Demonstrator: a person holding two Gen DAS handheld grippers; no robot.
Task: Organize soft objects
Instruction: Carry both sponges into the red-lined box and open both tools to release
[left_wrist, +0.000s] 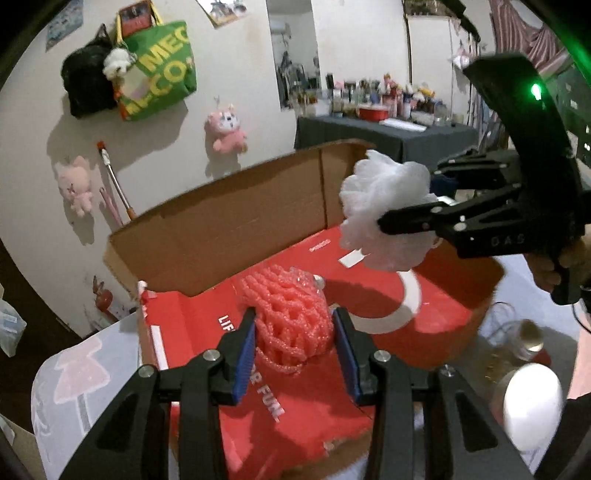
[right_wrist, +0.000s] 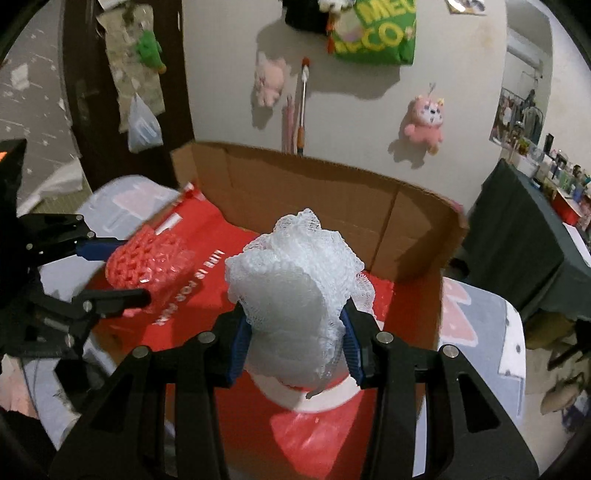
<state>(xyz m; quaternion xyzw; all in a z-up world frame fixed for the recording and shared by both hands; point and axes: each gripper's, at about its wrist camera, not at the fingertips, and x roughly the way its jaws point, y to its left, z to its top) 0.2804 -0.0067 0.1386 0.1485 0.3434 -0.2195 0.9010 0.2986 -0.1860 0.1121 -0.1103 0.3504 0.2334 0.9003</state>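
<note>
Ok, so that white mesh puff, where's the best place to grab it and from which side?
Across its bunched middle, as the right gripper does now: the white mesh puff is a soft, ruffled ball with no handle showing, so its loose edges would likely slip. Coming from above, pads on opposite sides, suits lowering it into the open box.

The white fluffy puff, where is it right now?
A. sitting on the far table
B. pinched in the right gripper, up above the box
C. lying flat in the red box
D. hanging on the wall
B: the white fluffy puff sits squeezed between the right gripper fingers, held above the red box.
</note>
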